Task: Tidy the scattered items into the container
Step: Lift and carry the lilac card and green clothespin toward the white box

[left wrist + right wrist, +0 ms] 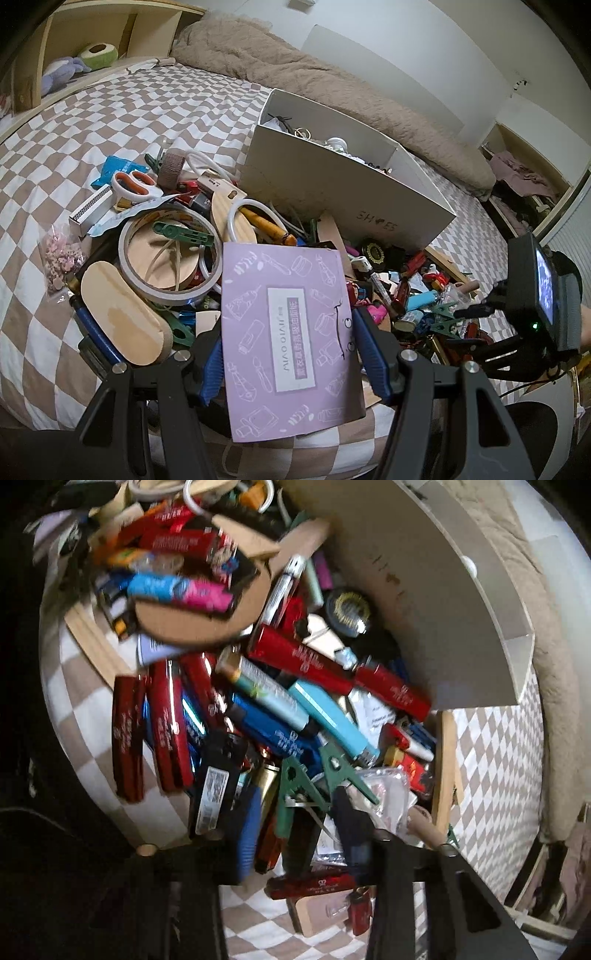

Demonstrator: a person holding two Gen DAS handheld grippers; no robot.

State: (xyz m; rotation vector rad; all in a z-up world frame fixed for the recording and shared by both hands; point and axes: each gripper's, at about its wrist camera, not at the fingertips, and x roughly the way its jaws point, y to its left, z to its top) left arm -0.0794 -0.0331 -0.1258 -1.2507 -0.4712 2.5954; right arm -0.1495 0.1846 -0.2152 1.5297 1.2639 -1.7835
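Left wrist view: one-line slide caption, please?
Left hand-held gripper holds a purple packet above the clutter pile, white shoe box just beyond.

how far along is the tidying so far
Early. A few small items already sit in the white box. The left tongs hold a purple packet; the right tongs are down over green clips. A large pile remains on the bed.

We see a bed [110, 122] with a brown and white checked sheet, a fluffy tan blanket [295, 70], white walls [424, 44] and a wooden shelf [85, 29].
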